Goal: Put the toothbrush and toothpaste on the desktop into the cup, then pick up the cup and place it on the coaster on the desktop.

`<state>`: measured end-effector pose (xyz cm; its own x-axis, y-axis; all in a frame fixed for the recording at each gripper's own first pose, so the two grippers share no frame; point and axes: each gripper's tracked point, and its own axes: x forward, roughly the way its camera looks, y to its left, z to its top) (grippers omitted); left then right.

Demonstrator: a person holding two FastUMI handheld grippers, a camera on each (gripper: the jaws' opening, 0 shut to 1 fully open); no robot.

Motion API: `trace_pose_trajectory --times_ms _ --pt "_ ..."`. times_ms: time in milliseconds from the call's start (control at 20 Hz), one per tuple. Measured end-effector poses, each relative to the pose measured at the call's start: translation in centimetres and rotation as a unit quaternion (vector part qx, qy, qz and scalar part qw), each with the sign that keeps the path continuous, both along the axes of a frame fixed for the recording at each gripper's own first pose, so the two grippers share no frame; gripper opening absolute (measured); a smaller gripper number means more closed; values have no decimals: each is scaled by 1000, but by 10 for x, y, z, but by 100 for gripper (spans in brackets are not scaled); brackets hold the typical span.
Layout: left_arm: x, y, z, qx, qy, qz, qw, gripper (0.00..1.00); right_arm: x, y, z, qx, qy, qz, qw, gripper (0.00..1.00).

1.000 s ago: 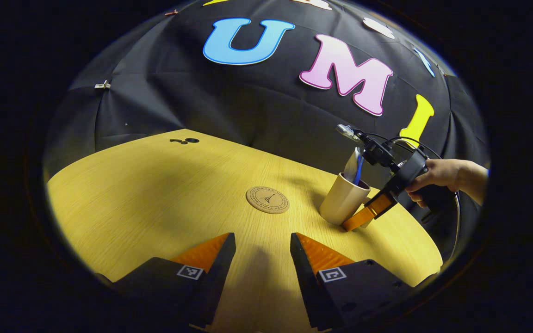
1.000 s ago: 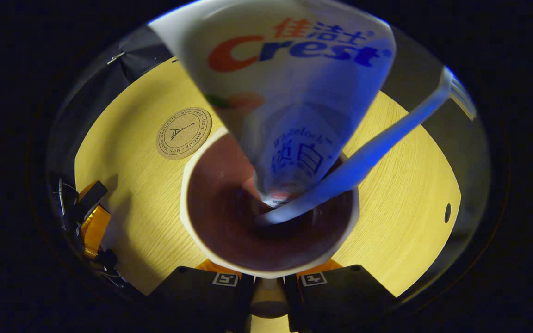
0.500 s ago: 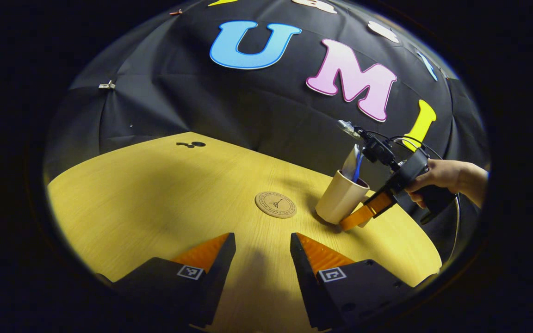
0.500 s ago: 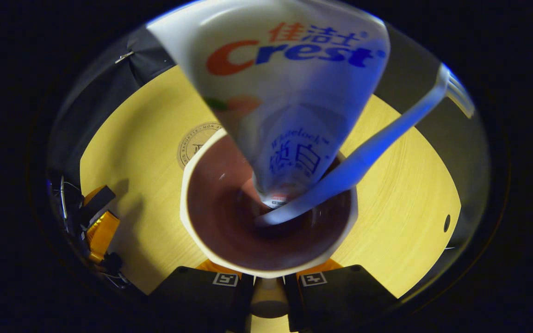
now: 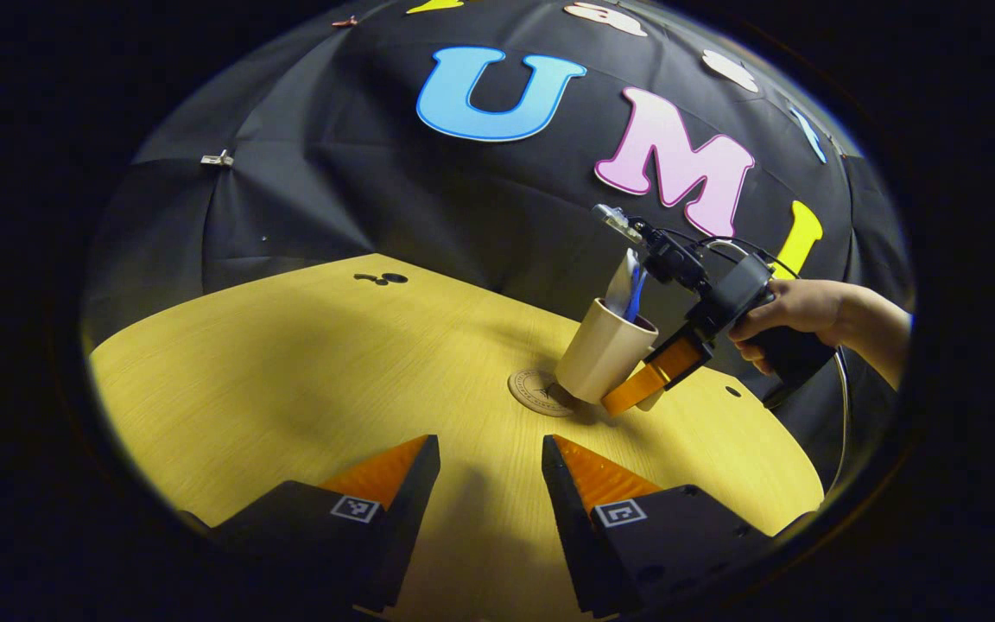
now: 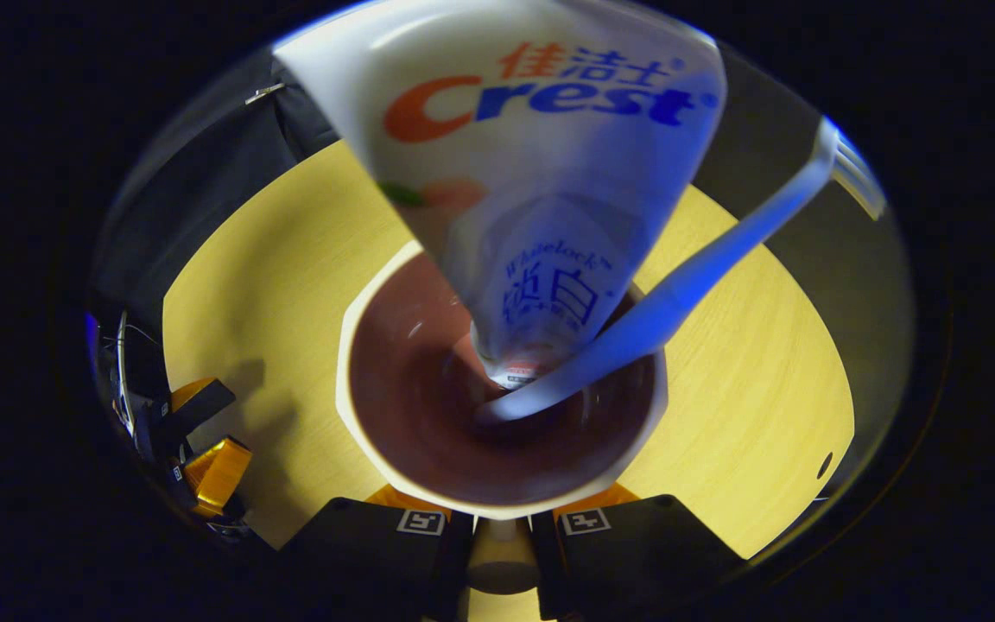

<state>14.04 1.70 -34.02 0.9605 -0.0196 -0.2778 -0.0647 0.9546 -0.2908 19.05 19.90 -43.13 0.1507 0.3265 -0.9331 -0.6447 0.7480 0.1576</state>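
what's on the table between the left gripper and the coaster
Nothing: in the left gripper view, bare yellow tabletop runs from the left gripper up to the coaster, where the cup is held.

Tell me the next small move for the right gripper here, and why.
Probably carry the cup slightly further over the coaster and lower it. The right gripper holds the cup tilted, its base just overlapping the coaster's edge. The toothpaste and toothbrush are already inside.
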Motion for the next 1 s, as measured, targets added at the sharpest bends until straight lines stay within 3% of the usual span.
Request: trace_pose_trajectory --times_ms 50,200,250,300,350,400,650,700,800,900,1000 --pt "0 2 -1 -2 0 3 1000 75 0 6 -1 -1 1 4 1000 29" --pt "1 10 1 -8 -3 9 1000 75 -1 19 -7 -5 7 14 1000 29" --pt "1 11 1 -9 -3 10 1000 75 -1 24 -10 -7 8 17 1000 34" --pt "2 11 -1 -9 -3 10 1000 75 0 26 -11 -9 9 19 1000 29" --pt "2 12 -2 -10 -2 10 1000 75 0 27 -12 -10 10 19 1000 34" --pt "3 12 -3 -10 -1 11 1000 75 0 27 -12 -11 10 18 1000 29" --pt "7 16 -5 -13 1 16 1000 75 1 27 -19 -18 20 14 1000 34" --pt "7 17 -5 -15 2 17 1000 75 3 26 -18 -17 17 15 1000 29" --pt "9 17 -6 -17 2 18 1000 75 3 28 -17 -12 22 12 1000 34" --pt "11 16 -6 -18 3 19 1000 75 3 26 -17 -12 22 11 1000 29" --pt "10 17 -5 -18 3 19 1000 75 2 26 -17 -17 20 14 1000 34"
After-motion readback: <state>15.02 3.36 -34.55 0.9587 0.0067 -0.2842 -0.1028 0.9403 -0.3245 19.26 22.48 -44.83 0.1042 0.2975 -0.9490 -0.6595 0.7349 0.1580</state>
